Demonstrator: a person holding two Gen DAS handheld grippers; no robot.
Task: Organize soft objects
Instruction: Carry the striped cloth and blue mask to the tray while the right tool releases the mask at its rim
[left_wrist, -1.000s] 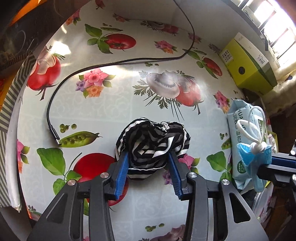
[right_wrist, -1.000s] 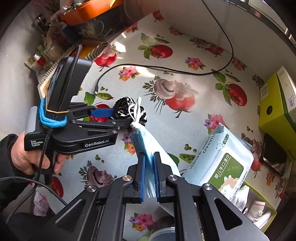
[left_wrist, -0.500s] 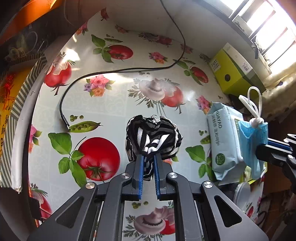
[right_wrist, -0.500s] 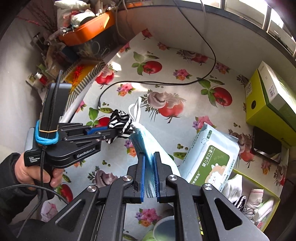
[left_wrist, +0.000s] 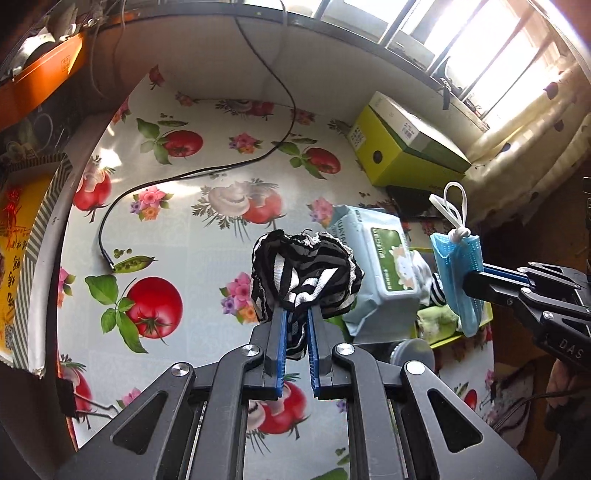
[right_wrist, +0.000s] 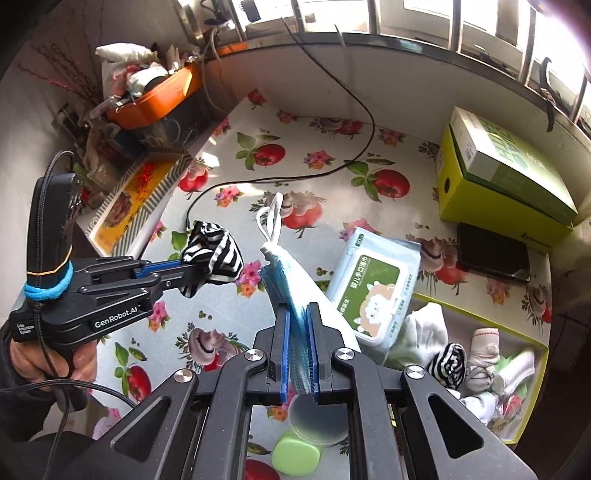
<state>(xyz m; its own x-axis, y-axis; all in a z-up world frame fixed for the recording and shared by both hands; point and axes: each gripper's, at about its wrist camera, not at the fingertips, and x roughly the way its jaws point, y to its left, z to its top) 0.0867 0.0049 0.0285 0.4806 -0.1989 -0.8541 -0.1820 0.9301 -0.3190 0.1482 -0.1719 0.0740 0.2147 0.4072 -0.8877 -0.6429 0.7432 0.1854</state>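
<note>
Under the barred window, your tomato-print tablecloth (right_wrist: 303, 177) carries one wipes pack (right_wrist: 373, 284) and one black cable (left_wrist: 192, 173). Your left gripper (left_wrist: 295, 325) pinches one striped sock (left_wrist: 303, 273); your right gripper (right_wrist: 297, 325) pinches one blue mask (right_wrist: 291, 284).

Clearance over the table: open on the left and centre, crowded on the right.

The patterned tablecloth (right_wrist: 303, 173) lies bare across its left and middle, crossed only by a thin black cable (right_wrist: 258, 181) lying flat. Along the right side stand a yellow-green box (right_wrist: 491, 184), a dark phone (right_wrist: 491, 254) just beside it, and a wipes pack (right_wrist: 373, 291) overlapping the rim of the sock-filled tray (right_wrist: 480, 314). An orange bin (right_wrist: 159, 99) and clutter block the far left edge. A green lid (right_wrist: 295, 456) lies at the near edge.
</note>
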